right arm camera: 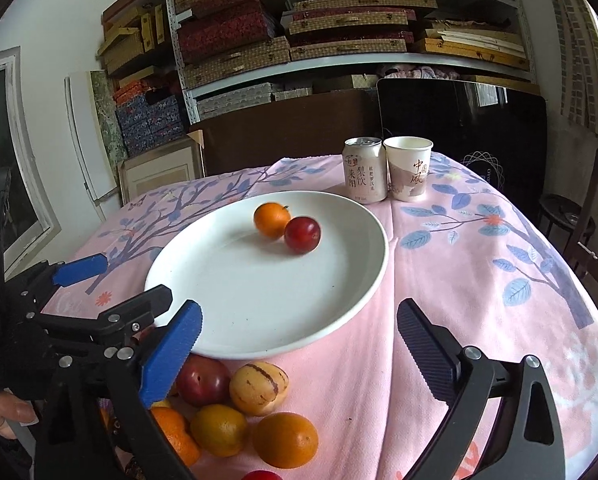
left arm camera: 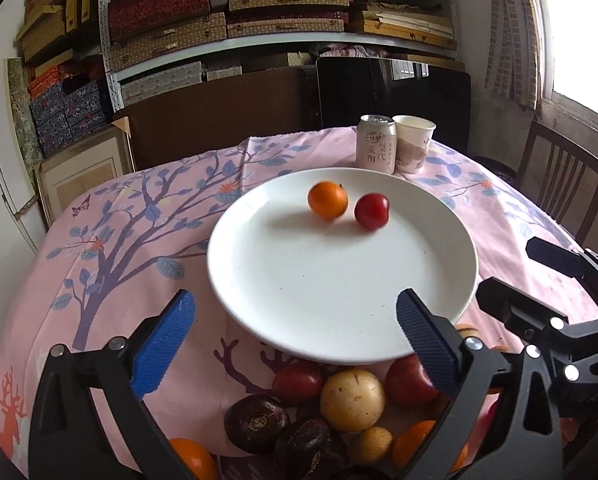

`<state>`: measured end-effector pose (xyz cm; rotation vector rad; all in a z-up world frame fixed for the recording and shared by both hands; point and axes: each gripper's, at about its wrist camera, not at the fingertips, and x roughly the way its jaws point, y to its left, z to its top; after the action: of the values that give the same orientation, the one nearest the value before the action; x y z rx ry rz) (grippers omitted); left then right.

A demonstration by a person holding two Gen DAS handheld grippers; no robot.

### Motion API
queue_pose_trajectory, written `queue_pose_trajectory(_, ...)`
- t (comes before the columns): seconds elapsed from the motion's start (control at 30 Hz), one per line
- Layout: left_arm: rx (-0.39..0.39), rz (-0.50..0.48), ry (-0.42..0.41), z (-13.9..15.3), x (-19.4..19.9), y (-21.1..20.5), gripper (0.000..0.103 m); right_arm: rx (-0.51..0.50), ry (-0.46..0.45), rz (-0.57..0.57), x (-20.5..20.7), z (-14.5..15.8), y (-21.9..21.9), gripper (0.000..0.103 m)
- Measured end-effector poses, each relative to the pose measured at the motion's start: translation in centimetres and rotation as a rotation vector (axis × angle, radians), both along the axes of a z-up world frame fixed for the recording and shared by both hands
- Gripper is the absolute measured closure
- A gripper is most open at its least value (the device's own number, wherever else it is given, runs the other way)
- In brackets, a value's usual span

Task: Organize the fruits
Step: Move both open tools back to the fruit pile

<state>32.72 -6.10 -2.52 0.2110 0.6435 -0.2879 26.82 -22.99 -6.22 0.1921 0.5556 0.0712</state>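
Note:
A white plate (left arm camera: pixel 299 280) lies on the pink tablecloth and holds a small orange (left arm camera: pixel 327 201) and a red plum (left arm camera: pixel 372 211); it also shows in the right wrist view (right arm camera: pixel 239 292) with the orange (right arm camera: pixel 271 220) and plum (right arm camera: pixel 302 235). A pile of loose fruit lies at the plate's near edge: a yellow pear (left arm camera: pixel 351 399), red plums (left arm camera: pixel 298 382), dark fruits (left arm camera: pixel 256 423), oranges (right arm camera: pixel 285 440) and a striped yellow melon (right arm camera: pixel 259 388). My left gripper (left arm camera: pixel 295 348) is open and empty above the pile. My right gripper (right arm camera: pixel 299 352) is open and empty beside it.
A drink can (left arm camera: pixel 376 148) and a paper cup (left arm camera: pixel 413 148) stand behind the plate at the table's far side. A wooden chair (left arm camera: pixel 559 184) stands at the right. Shelves with boxes (left arm camera: pixel 259 20) fill the wall behind the table.

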Motion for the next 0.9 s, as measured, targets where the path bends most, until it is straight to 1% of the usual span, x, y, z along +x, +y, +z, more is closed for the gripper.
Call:
queue_pose_trajectory(0.1, 0.028, 0.017, 0.031, -1.0, -0.8, 0.6, 0.004, 0.017, 0.011, -0.003, 0.1, -0.1, -0.2, 0.004)
queue_pose_trajectory(0.17, 0.019, 0.039, 0.023, -1.3, -2.0, 1.7, 0.004, 0.042, 0.018, -0.001, 0.1, -0.1, -0.4, 0.004)
queue_pose_trajectory(0.23, -0.028, 0.062, 0.037, -1.1, -2.9, 2.9, 0.004, 0.063, 0.023, -0.003, 0.1, -0.1, -0.5, 0.004)
queue_pose_trajectory(0.37, -0.162, 0.032, 0.133, -2.2, -5.5, 5.4, 0.004, 0.096, 0.031, 0.003, 0.2, 0.0, -0.7, 0.004)
queue_pose_trajectory(0.43, -0.181, 0.029, 0.136, -2.4, -7.0, 6.0, 0.004, 0.082, 0.029, -0.020, 0.0, 0.2, -0.7, 0.004)
queue_pose_trajectory(0.5, -0.171, 0.013, 0.116, -2.1, -8.5, 6.0, 0.004, 0.064, 0.008, -0.036, -0.4, 0.6, -0.6, 0.004)
queue_pose_trajectory(0.53, -0.161, -0.001, 0.096, -1.7, -9.4, 5.9, 0.004, 0.072, 0.007, -0.035, -0.6, 0.8, -0.7, 0.004)
queue_pose_trajectory(0.6, -0.150, -0.011, 0.051, -1.1, -11.0, 5.6, 0.004, 0.120, 0.076, -0.062, -0.5, 0.9, -1.3, 0.004)
queue_pose_trajectory(0.63, -0.150, -0.019, 0.034, -1.0, -11.8, 5.4, 0.004, 0.164, 0.120, -0.076, -0.5, 0.8, -1.7, 0.004)
queue_pose_trajectory(0.7, -0.141, -0.056, 0.043, -1.0, -12.6, 4.8, 0.004, 0.250, 0.168, -0.091, -0.9, 0.7, -2.6, 0.004)
queue_pose_trajectory(0.73, -0.125, -0.076, 0.062, -1.2, -13.0, 4.3, 0.004, 0.270, 0.184, -0.094, -1.2, 0.7, -2.8, 0.004)
queue_pose_trajectory(0.77, -0.118, -0.091, 0.074, -1.3, -13.2, 3.9, 0.004, 0.262, 0.207, -0.087, -1.6, 0.6, -2.9, 0.004)
queue_pose_trajectory(0.8, -0.119, -0.104, 0.085, -1.5, -13.5, 3.7, 0.004, 0.230, 0.240, -0.058, -1.8, 0.7, -2.6, 0.004)
queue_pose_trajectory(0.83, -0.116, -0.113, 0.106, -1.7, -13.8, 3.5, 0.004, 0.201, 0.259, -0.011, -2.2, 0.7, -2.2, 0.004)
queue_pose_trajectory(0.9, -0.109, -0.150, 0.145, -2.1, -14.4, 3.1, 0.004, 0.159, 0.275, 0.125, -3.2, 0.7, -1.4, 0.004)
